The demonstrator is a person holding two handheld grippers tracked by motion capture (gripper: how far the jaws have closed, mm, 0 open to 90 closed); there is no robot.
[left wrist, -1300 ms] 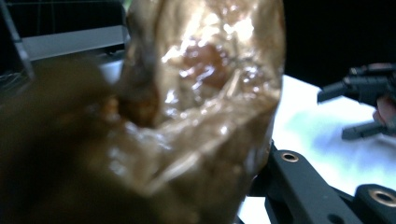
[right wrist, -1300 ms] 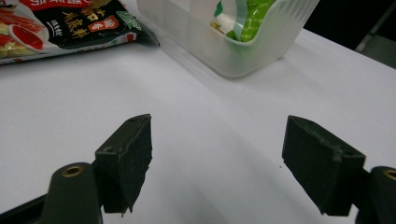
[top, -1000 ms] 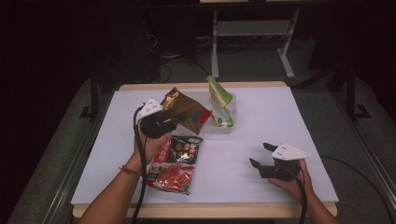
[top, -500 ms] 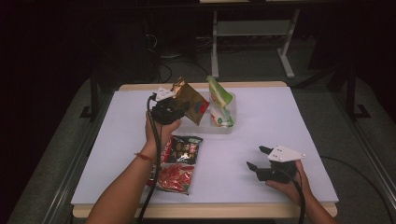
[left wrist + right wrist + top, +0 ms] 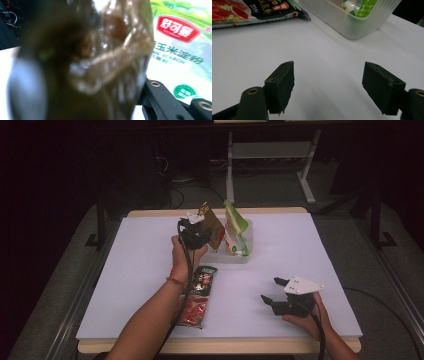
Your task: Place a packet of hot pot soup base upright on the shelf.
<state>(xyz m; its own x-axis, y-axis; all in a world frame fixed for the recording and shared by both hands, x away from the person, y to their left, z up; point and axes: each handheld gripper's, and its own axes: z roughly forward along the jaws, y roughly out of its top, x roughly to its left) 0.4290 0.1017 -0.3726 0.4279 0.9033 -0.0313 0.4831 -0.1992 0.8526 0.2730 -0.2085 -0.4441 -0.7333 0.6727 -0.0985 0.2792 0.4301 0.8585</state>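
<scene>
Brown packet (image 5: 214, 226), pinched in the left claw (image 5: 196, 227) and held above the far middle of the desk (image 5: 310, 250), just left of the clear tub (image 5: 243, 256) holding a green-and-white starch bag (image 5: 235, 227). Right claw (image 5: 270, 292), spread and empty, rests at near right. A red packet (image 5: 197, 295) lies near left.

brown glossy packet (image 5: 214, 227) | green-white pouch (image 5: 235, 227), red logo | red-black packet (image 5: 198, 295) | white table (image 5: 310, 250)
</scene>
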